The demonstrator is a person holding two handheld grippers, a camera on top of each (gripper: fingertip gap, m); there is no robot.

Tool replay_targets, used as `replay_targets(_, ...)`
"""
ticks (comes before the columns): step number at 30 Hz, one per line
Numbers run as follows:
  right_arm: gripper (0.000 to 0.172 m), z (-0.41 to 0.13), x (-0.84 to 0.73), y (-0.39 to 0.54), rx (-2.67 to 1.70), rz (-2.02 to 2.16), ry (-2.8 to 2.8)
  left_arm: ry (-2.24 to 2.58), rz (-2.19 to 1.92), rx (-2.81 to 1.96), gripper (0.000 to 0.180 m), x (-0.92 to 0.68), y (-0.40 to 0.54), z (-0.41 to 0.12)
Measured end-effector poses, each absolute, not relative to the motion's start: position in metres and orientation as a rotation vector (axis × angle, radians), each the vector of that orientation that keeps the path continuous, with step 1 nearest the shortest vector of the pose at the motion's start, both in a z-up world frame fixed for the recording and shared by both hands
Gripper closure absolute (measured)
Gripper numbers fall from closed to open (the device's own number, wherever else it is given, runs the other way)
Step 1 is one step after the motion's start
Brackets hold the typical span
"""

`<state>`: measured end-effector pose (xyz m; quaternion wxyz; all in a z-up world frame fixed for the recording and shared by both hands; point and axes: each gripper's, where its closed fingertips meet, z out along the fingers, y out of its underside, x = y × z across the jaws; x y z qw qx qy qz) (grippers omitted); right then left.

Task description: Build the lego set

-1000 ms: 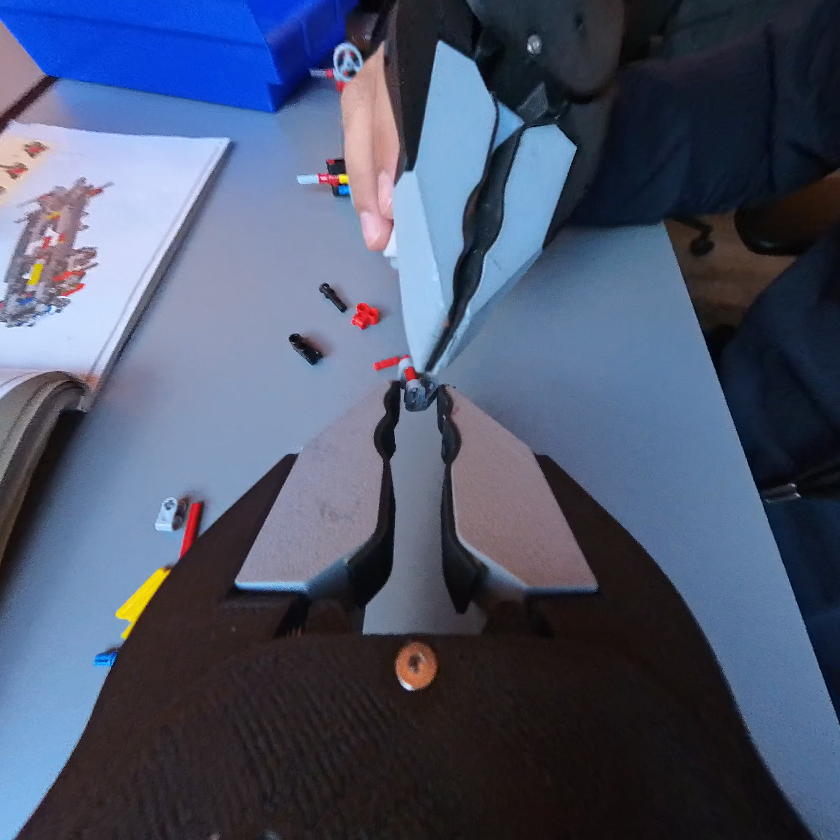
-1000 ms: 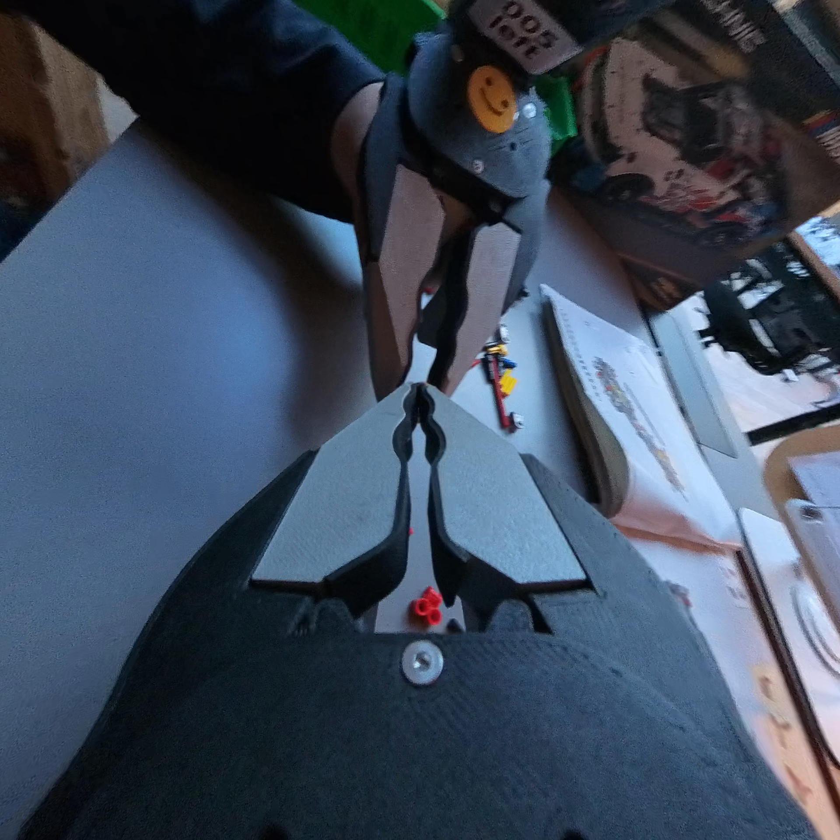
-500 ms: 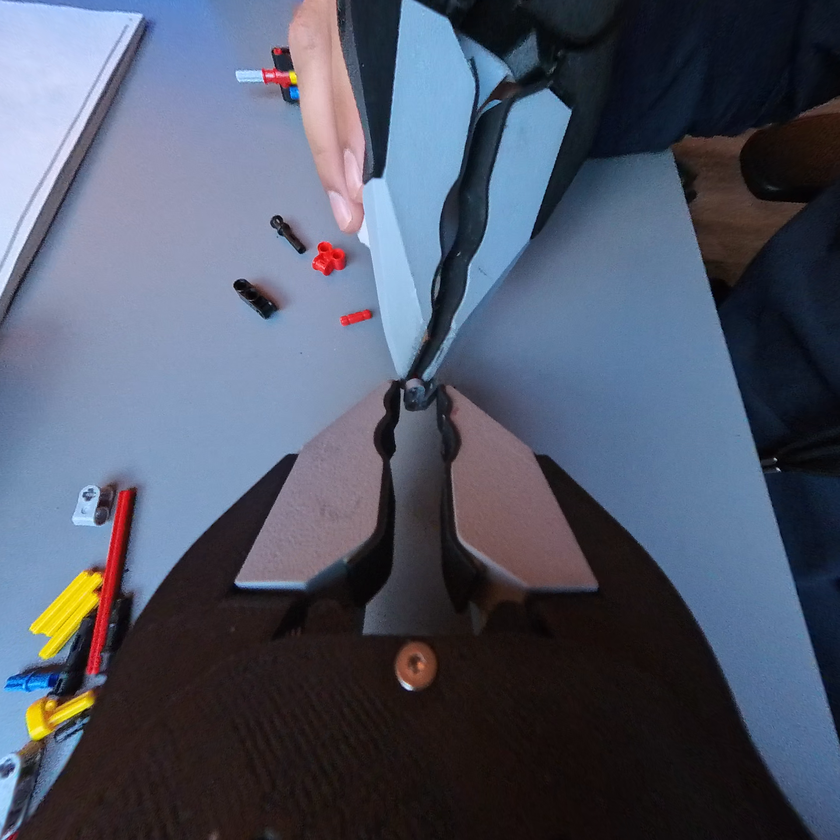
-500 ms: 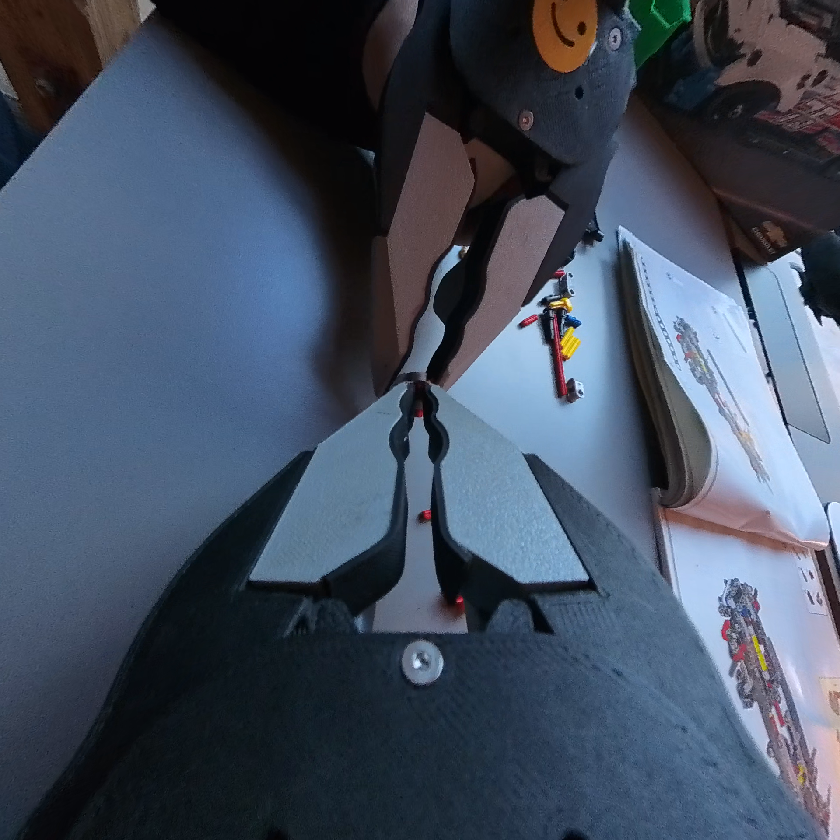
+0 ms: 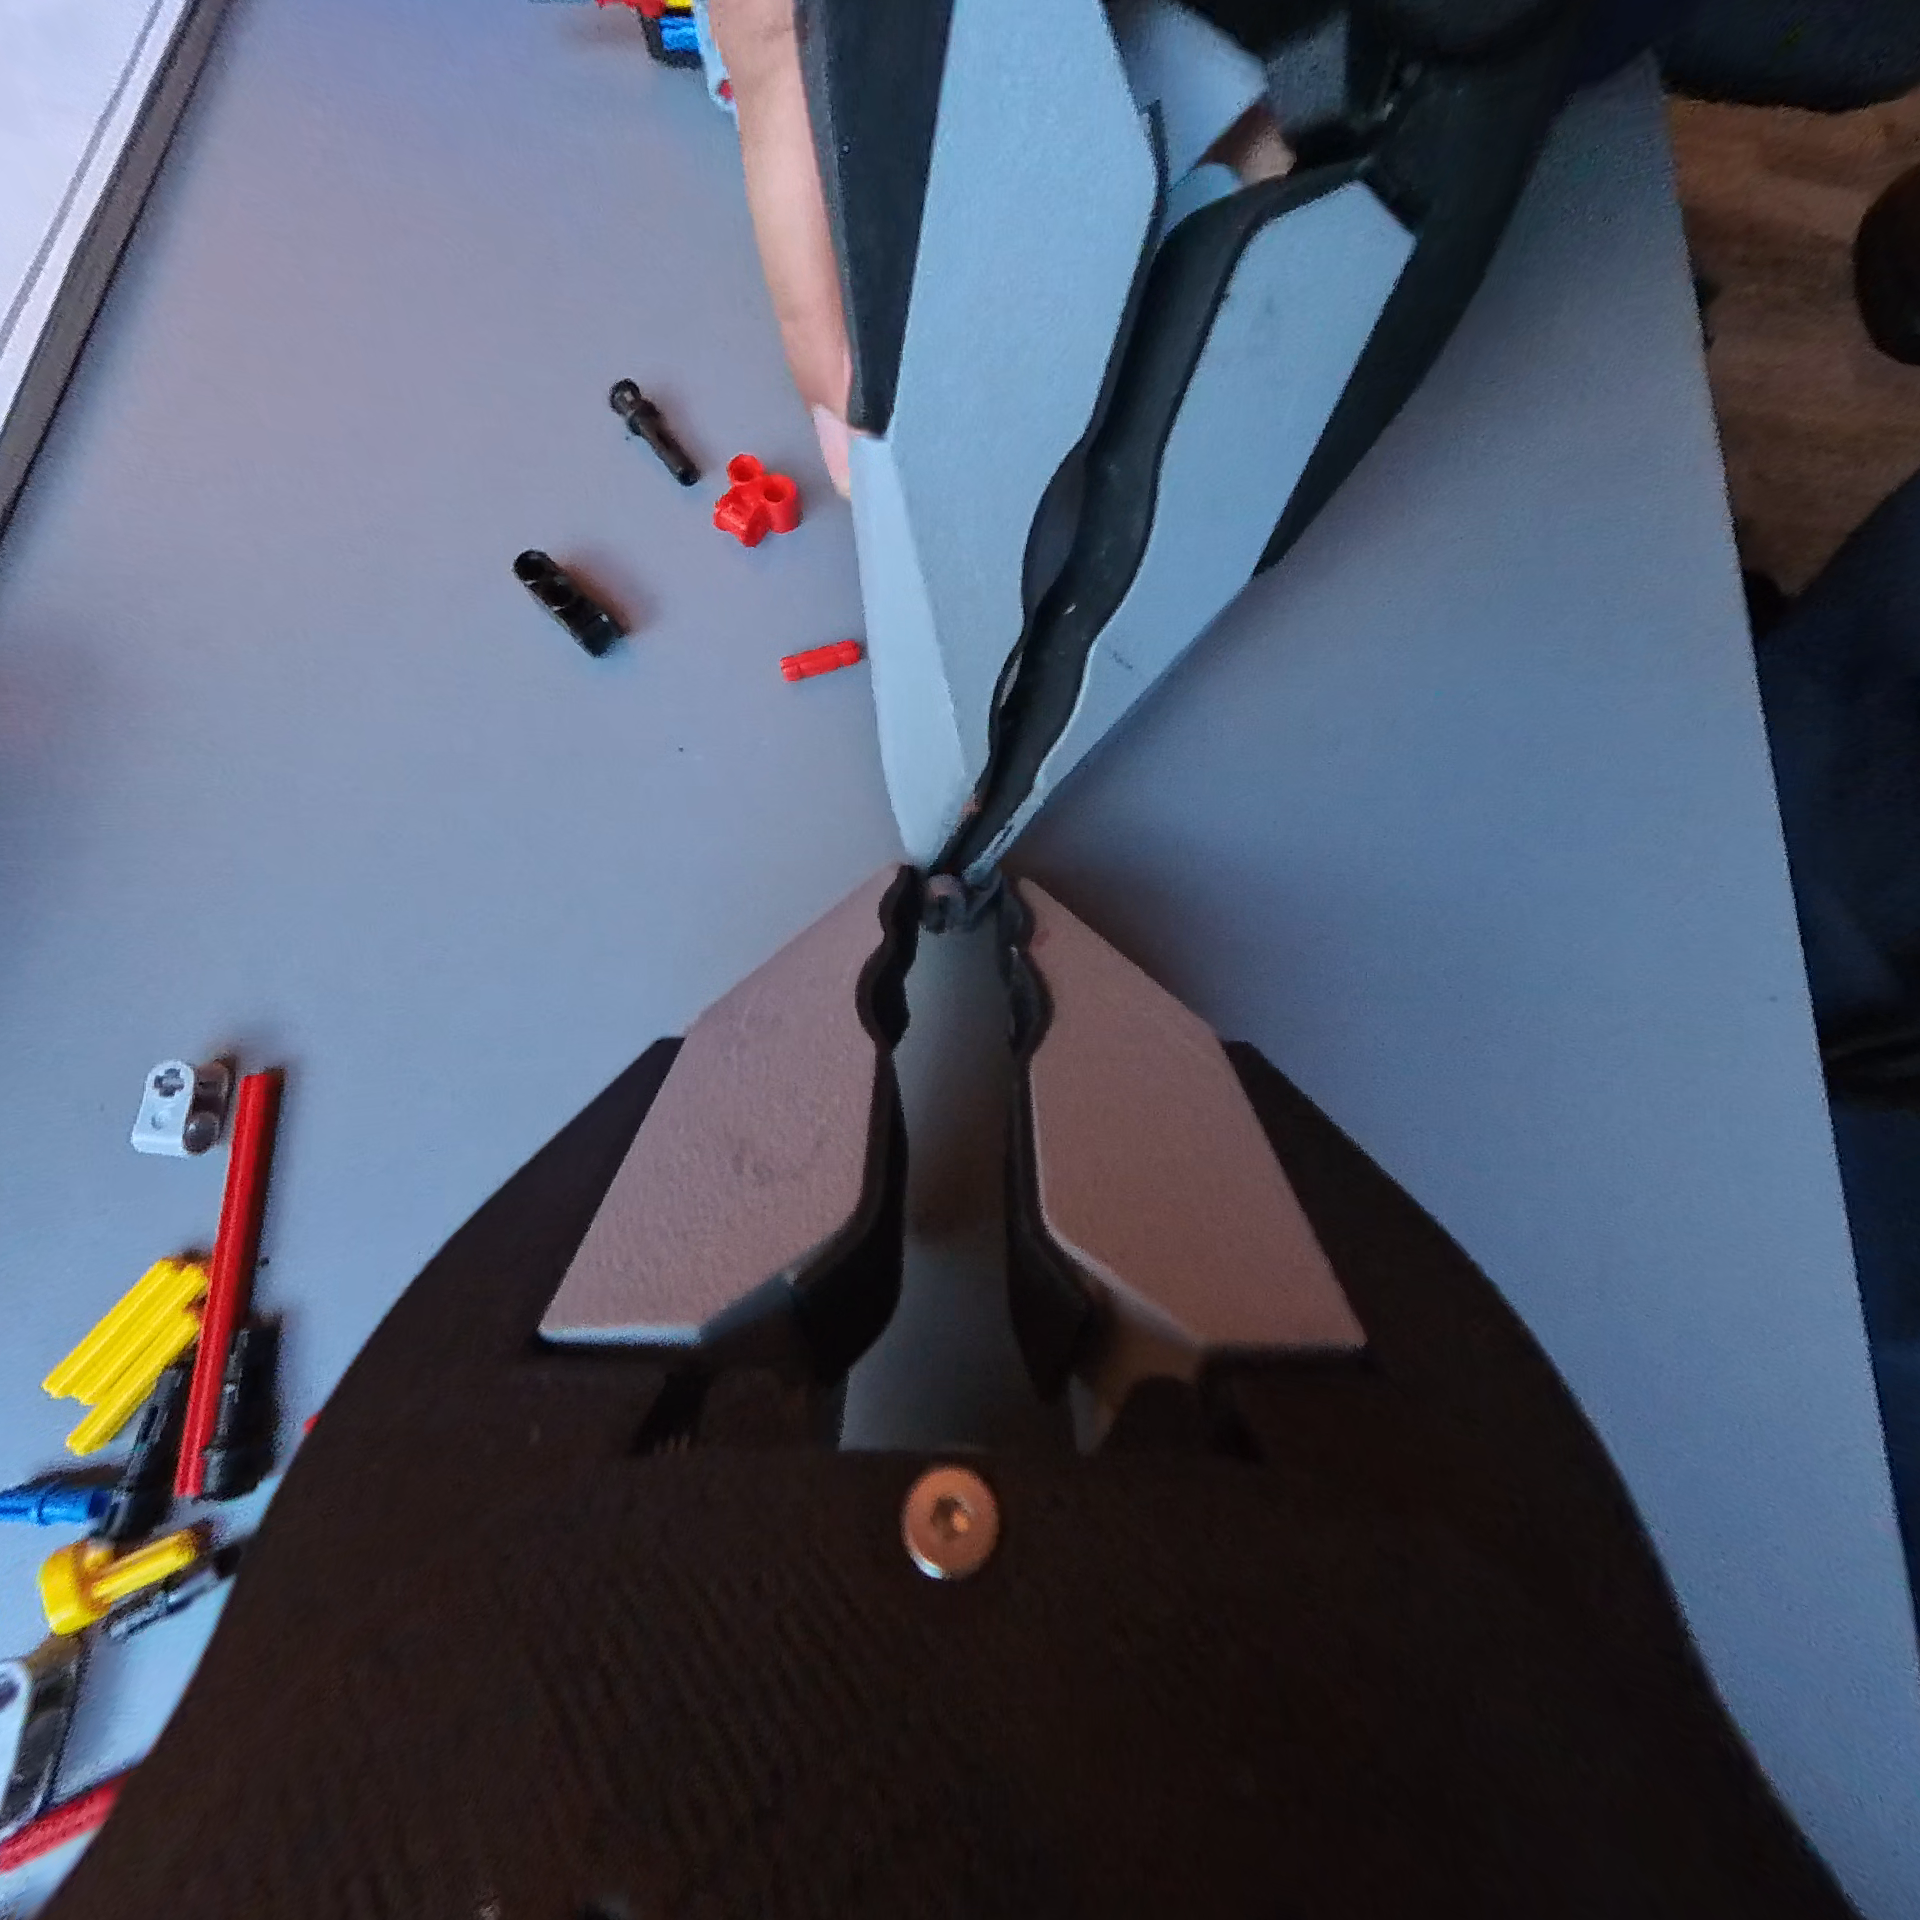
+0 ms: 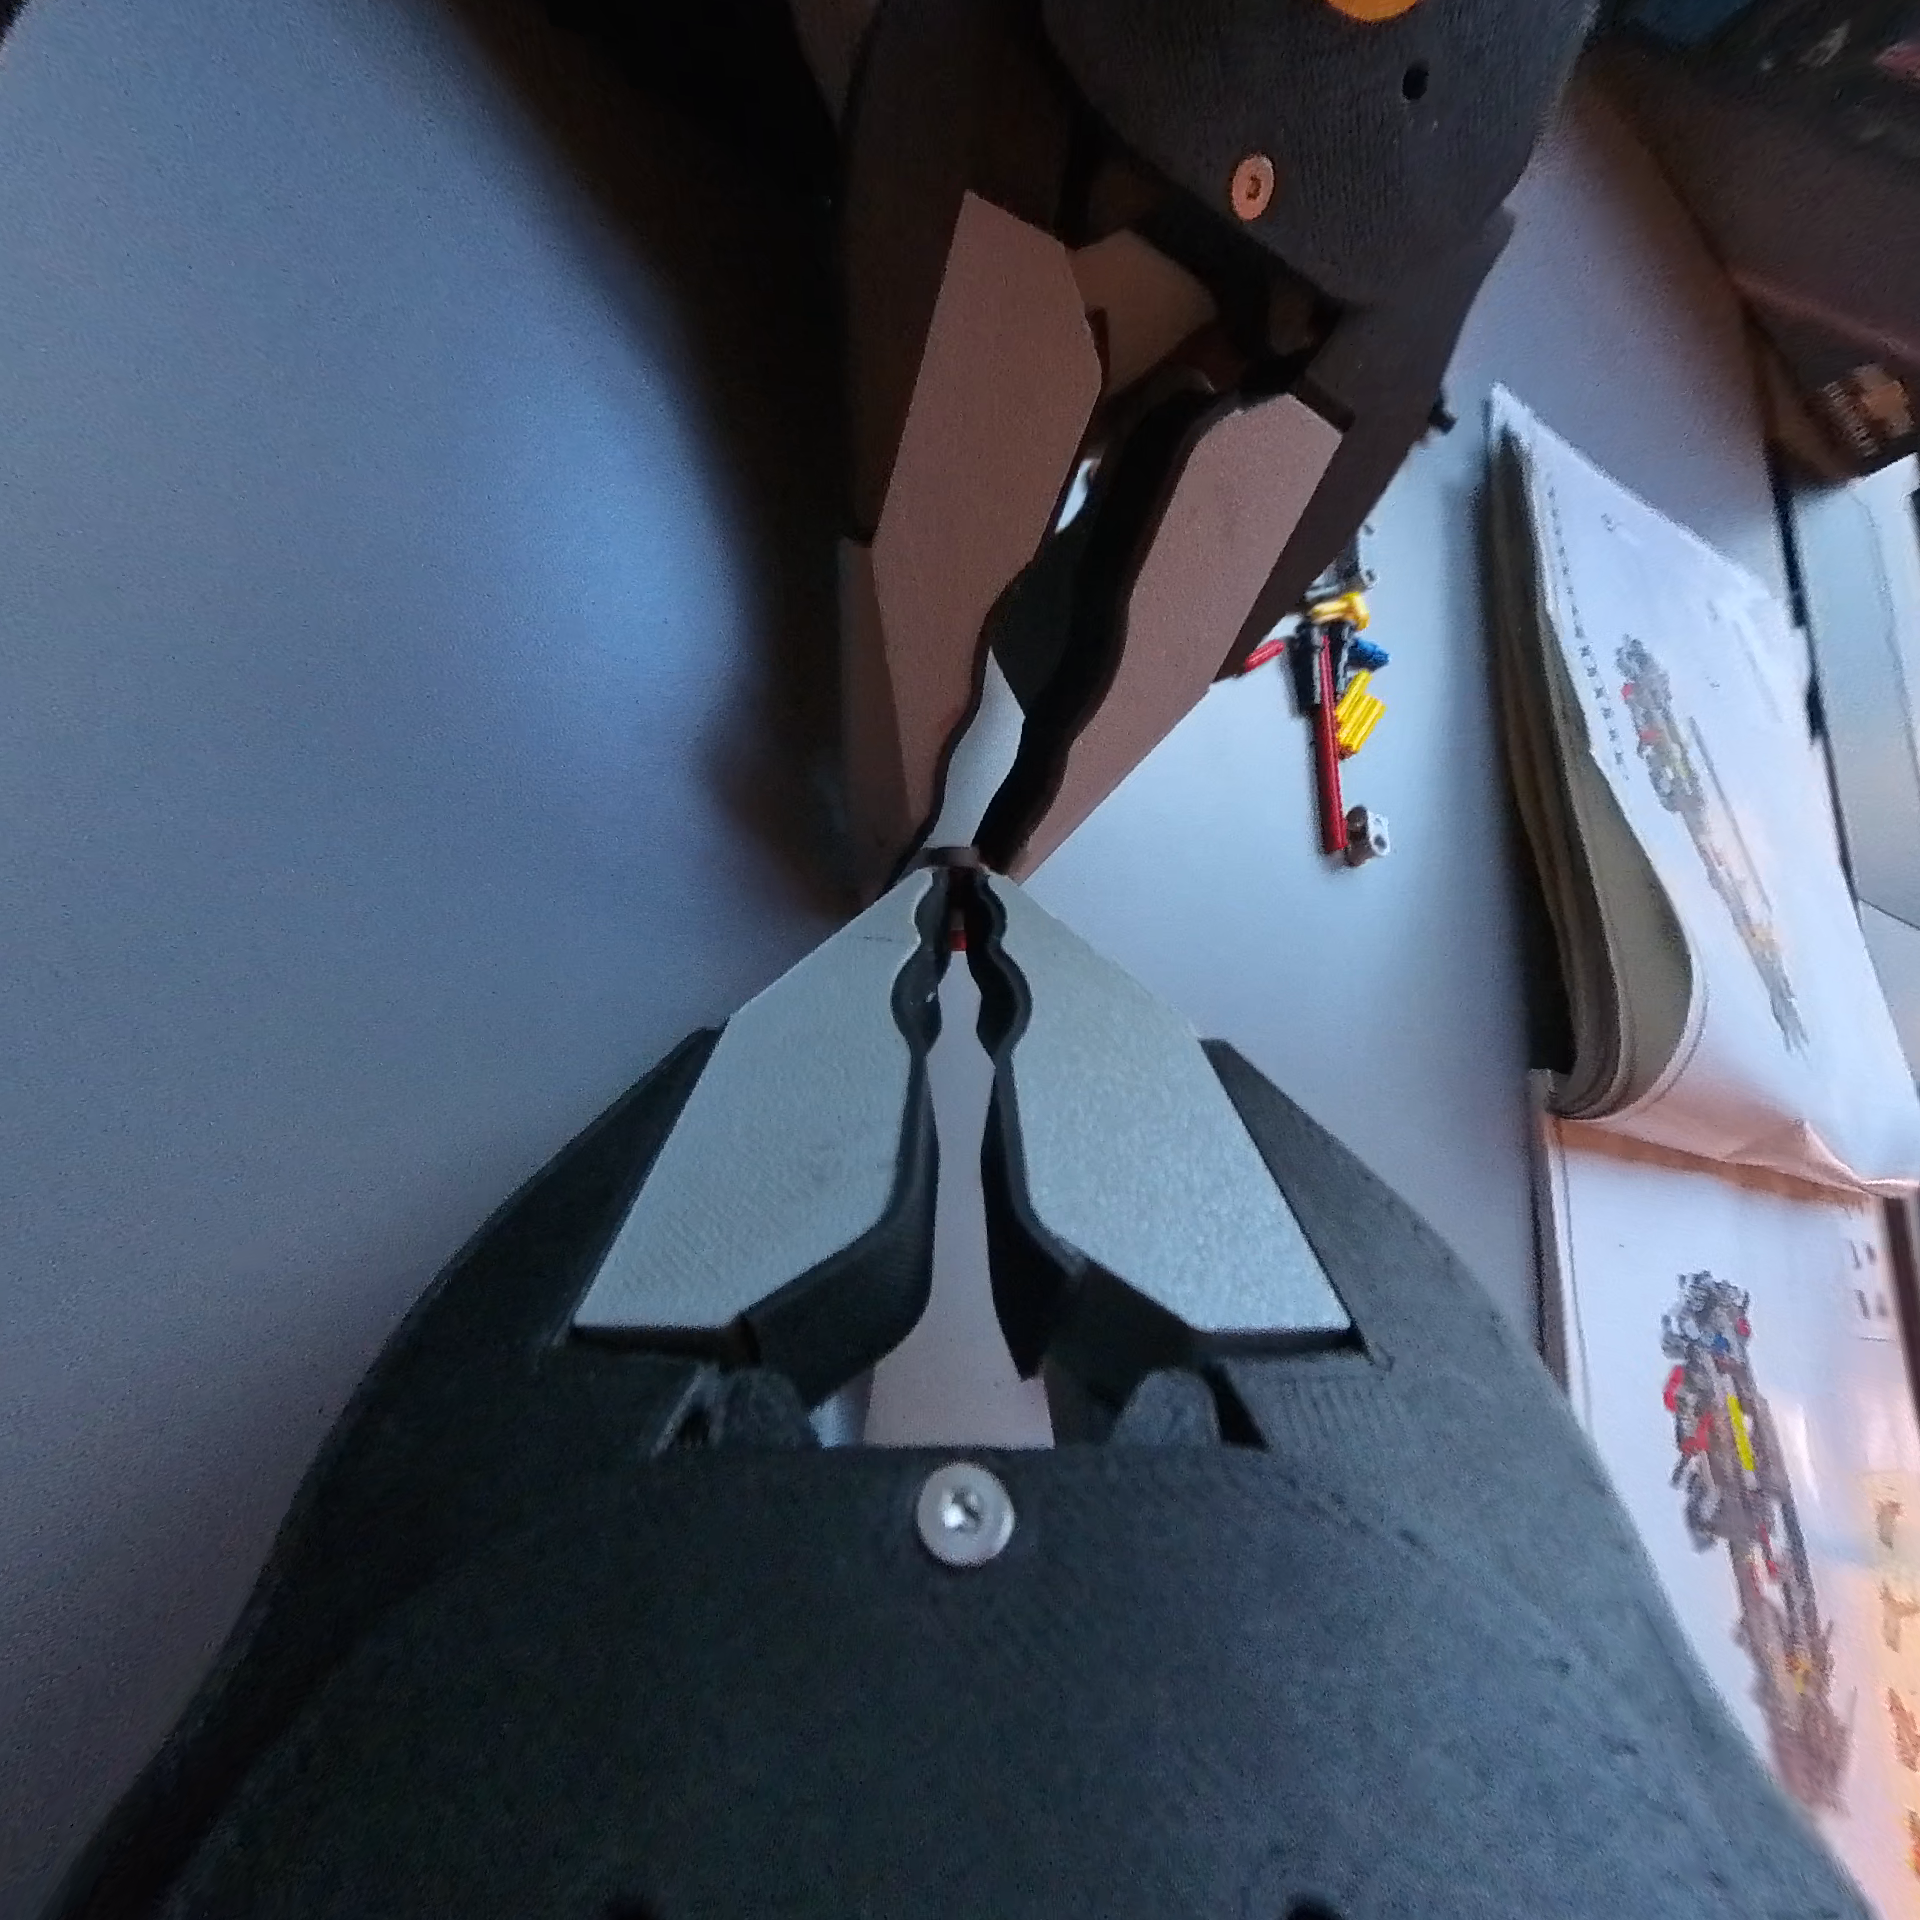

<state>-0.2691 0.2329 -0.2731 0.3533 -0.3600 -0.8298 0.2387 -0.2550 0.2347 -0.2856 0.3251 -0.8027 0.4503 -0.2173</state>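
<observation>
Grey table (image 5: 1403, 831) fills both of my views. Biggest thing on it is the open instruction booklet (image 6: 1662, 831), out at three o'clock in my right wrist view; my left wrist view catches only a pale corner of it at eleven o'clock.

My two grippers meet tip to tip over the table. In the left wrist view my right gripper (image 5: 971, 868) slants down from twelve o'clock, my hand (image 5: 805, 260) along its side at eleven. In the right wrist view my left gripper (image 6: 951, 847) drops in from twelve o'clock the same way, tilted a little towards one.

My left gripper (image 5: 958, 904) is clamped on a small dark grey connector (image 5: 951, 902), one pad on each side of it. My right gripper (image 6: 958, 914) has its tips pinched on a thin red pin (image 6: 958, 940) that runs up into that same dark piece (image 6: 951, 857).

Only the left view gives me the loose bits at ten and eleven o'clock: a red connector (image 5: 758, 499), two black pins (image 5: 569, 603) (image 5: 652, 431) and a short red pin (image 5: 821, 661). The small pile (image 5: 156, 1351) of yellow, red and blue parts sits at eight o'clock there, and at two o'clock (image 6: 1340, 707) in the right view.
</observation>
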Motion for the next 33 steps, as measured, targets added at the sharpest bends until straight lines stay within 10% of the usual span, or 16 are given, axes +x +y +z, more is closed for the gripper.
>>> replay_targets(15, 0.171, -0.277, -0.262, 0.239, -0.989, 0.275, -2.744, 1.065, -0.604, -2.165, 0.167, -0.252, 0.238, -0.285)
replay_targets(33, 0.165, -0.231, -0.255, 0.254, -1.816, 1.445, -1.469, 0.966, -0.687, -1.911, 0.168, -0.247, 0.241, -0.245)
